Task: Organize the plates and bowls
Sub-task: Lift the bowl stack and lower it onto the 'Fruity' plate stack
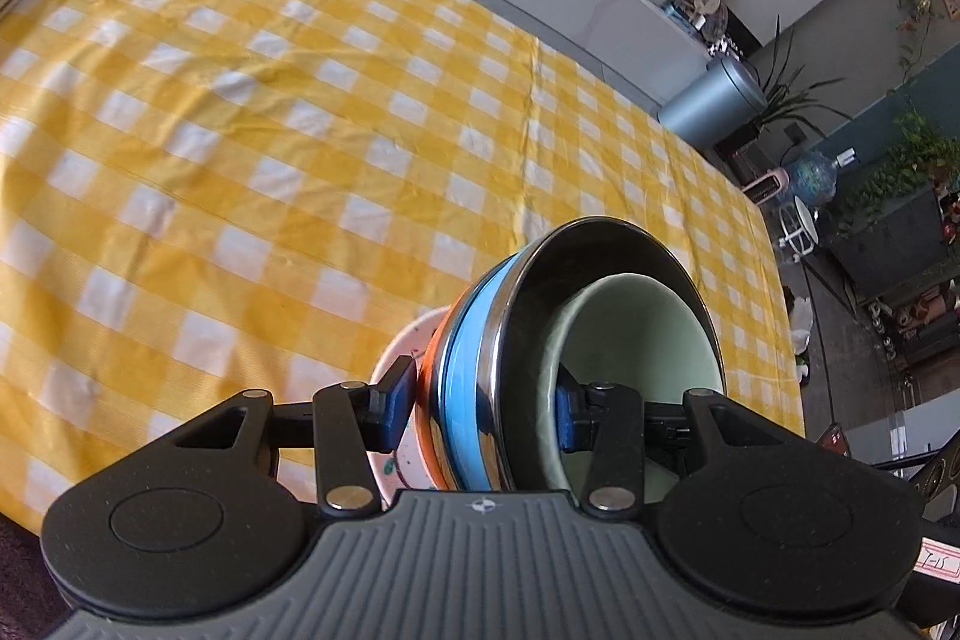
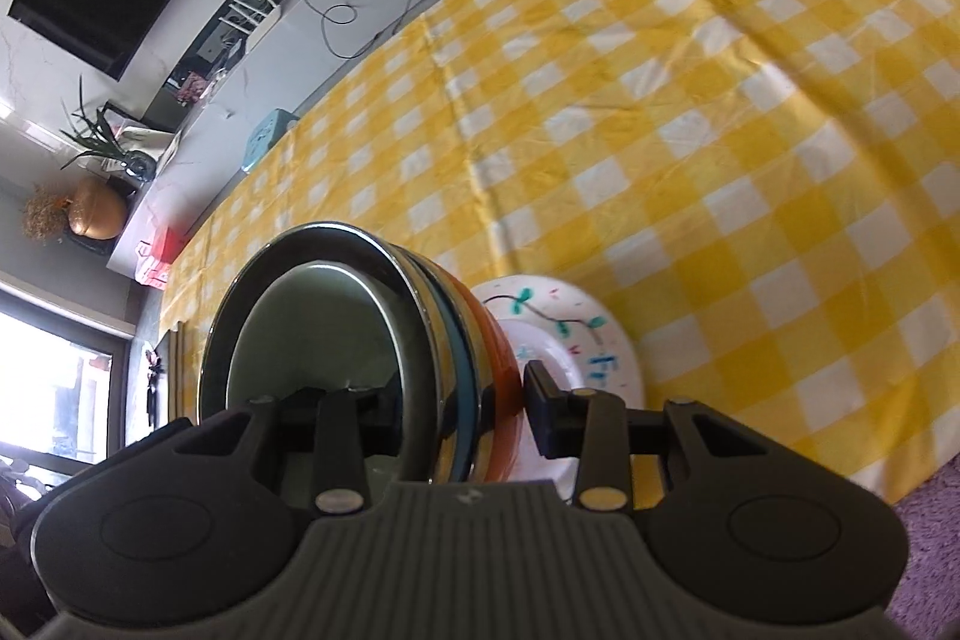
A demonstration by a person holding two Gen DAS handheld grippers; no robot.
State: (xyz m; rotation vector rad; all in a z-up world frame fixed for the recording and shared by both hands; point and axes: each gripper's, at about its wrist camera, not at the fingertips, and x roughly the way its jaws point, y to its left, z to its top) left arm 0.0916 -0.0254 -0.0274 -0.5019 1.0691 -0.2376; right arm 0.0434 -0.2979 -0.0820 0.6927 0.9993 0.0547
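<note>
left gripper [image 1: 483, 409] pinching bowl stack [image 1: 462, 376] rims | right gripper [image 2: 462, 409] pinching same, opposite side: weight shared | tilted above table [image 1: 240, 100] near edge, over patterned plate [image 2: 564, 334]

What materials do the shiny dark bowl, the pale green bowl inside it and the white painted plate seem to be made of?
Shiny dark bowl: probably polished steel; its rim mirrors the room.
Pale green bowl: likely glazed ceramic or melamine; smooth, opaque, soft sheen.
White painted plate: seems glazed ceramic, with hand-drawn sprigs; blur leaves this open.
</note>
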